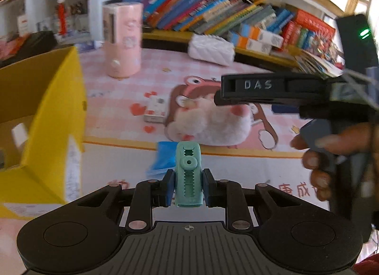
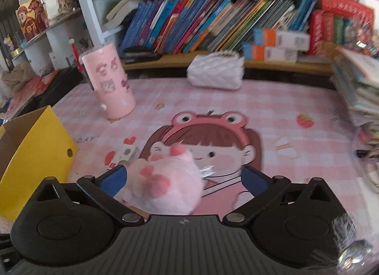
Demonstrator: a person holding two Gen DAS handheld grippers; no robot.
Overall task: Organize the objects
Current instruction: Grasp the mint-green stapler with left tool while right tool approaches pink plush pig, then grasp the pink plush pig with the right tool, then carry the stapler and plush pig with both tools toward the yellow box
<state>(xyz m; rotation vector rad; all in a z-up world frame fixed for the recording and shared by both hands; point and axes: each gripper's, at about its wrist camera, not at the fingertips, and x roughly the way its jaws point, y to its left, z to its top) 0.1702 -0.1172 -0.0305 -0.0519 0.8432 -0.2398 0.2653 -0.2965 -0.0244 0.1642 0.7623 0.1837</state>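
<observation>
My left gripper (image 1: 188, 186) is shut on a teal toothed plastic clip (image 1: 188, 175), held upright above the desk's front edge. A pink and white plush paw toy (image 1: 208, 121) lies on the cartoon desk mat; in the right wrist view the plush toy (image 2: 165, 180) sits between the spread blue pads. My right gripper (image 2: 184, 180) is open around it, without a grip. The right gripper also shows in the left wrist view (image 1: 272, 90), hovering above the plush. A yellow cardboard box (image 1: 47, 114) stands open at the left, and it shows in the right wrist view (image 2: 35, 156) too.
A pink cylinder container (image 2: 109, 85) stands at the back left of the mat (image 2: 284, 114). A white quilted pouch (image 2: 215, 71) lies by the bookshelf. A small white box (image 1: 155, 109) lies left of the plush. A blue packet (image 1: 163, 156) lies behind the clip. Stacked books (image 2: 355, 90) line the right.
</observation>
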